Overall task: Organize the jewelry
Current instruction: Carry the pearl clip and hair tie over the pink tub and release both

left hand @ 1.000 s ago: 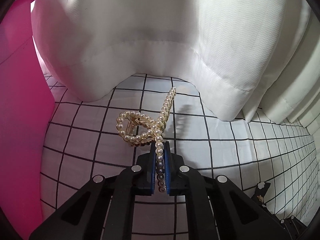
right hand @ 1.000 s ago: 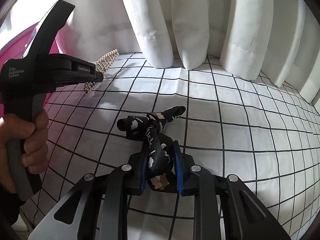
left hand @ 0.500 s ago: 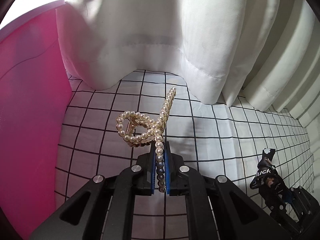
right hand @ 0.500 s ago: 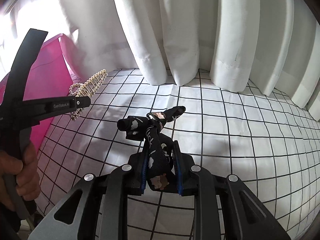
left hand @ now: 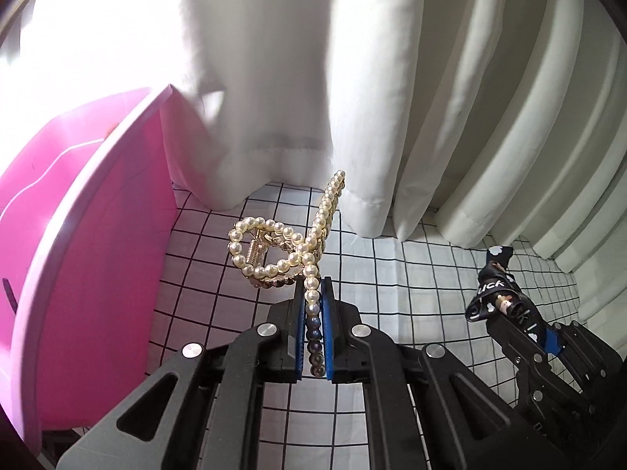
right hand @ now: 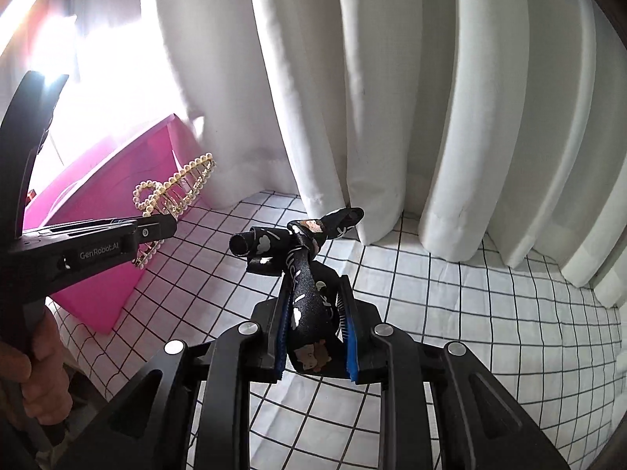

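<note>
My left gripper (left hand: 313,297) is shut on a gold hair claw clip covered in pearls (left hand: 282,243), held in the air beside the pink box (left hand: 78,235). The clip also shows in the right wrist view (right hand: 172,192), sticking out of the left gripper (right hand: 164,229). My right gripper (right hand: 313,305) is shut on a black printed hair bow (right hand: 301,250), held above the checked cloth. The bow and right gripper also show at the lower right of the left wrist view (left hand: 497,293).
A white cloth with a black grid (right hand: 470,313) covers the surface. White curtains (right hand: 392,98) hang along the back. The pink box (right hand: 98,243) stands at the left, near the curtain. A hand (right hand: 35,384) grips the left tool.
Both grippers have risen with their items. The left one has lifted above the pink box's rim, and the right gripper with the bow has come closer beside it.
</note>
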Demonstrator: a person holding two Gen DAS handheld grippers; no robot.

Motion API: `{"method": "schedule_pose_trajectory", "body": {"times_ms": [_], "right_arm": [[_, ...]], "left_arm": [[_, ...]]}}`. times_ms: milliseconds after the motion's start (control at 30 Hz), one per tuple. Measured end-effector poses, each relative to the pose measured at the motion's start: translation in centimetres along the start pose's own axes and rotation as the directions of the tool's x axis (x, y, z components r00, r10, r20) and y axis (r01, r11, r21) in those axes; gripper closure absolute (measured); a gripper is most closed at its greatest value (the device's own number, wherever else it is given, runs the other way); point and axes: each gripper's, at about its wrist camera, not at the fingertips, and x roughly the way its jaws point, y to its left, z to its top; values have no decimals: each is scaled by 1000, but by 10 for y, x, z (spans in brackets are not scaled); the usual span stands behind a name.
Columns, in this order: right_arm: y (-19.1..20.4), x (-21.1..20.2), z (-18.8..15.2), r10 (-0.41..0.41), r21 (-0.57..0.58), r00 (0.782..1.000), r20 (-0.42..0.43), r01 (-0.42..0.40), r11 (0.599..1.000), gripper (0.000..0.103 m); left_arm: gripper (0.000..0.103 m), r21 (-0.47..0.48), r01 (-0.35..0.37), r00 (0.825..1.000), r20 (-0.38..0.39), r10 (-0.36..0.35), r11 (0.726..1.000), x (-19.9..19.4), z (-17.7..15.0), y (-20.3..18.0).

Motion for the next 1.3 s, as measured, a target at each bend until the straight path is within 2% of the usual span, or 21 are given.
{"method": "schedule_pose_trajectory", "body": {"times_ms": [300, 467, 600, 767, 967, 1133, 1300], "right_arm": [[27, -30, 47, 115, -103, 990, 85, -106, 989, 81], [62, -35, 74, 209, -161, 970, 121, -189, 969, 81], [97, -31, 93, 289, -198, 950, 120, -262, 944, 81], [152, -21, 113, 360, -266, 928, 100, -324, 908, 81], [213, 0, 130, 413, -325, 910, 41, -379, 866, 81], [256, 24, 136, 422, -352, 906, -31, -405, 844, 81], [285, 55, 137, 387, -349, 917, -100, -396, 849, 81]], "left_arm": [[95, -43, -32, 992, 122, 37, 999, -70, 18, 1], [95, -95, -88, 974, 198, 106, 992, -113, 28, 28], [95, -146, -152, 957, 226, 183, 978, -137, 27, 61], [95, -220, -240, 937, 204, 285, 945, -149, 21, 112], [95, -291, -306, 923, 145, 358, 907, -149, 12, 173], [95, -326, -327, 925, 82, 371, 887, -131, 8, 206], [95, -335, -333, 930, 38, 365, 882, -108, 9, 229]]}}
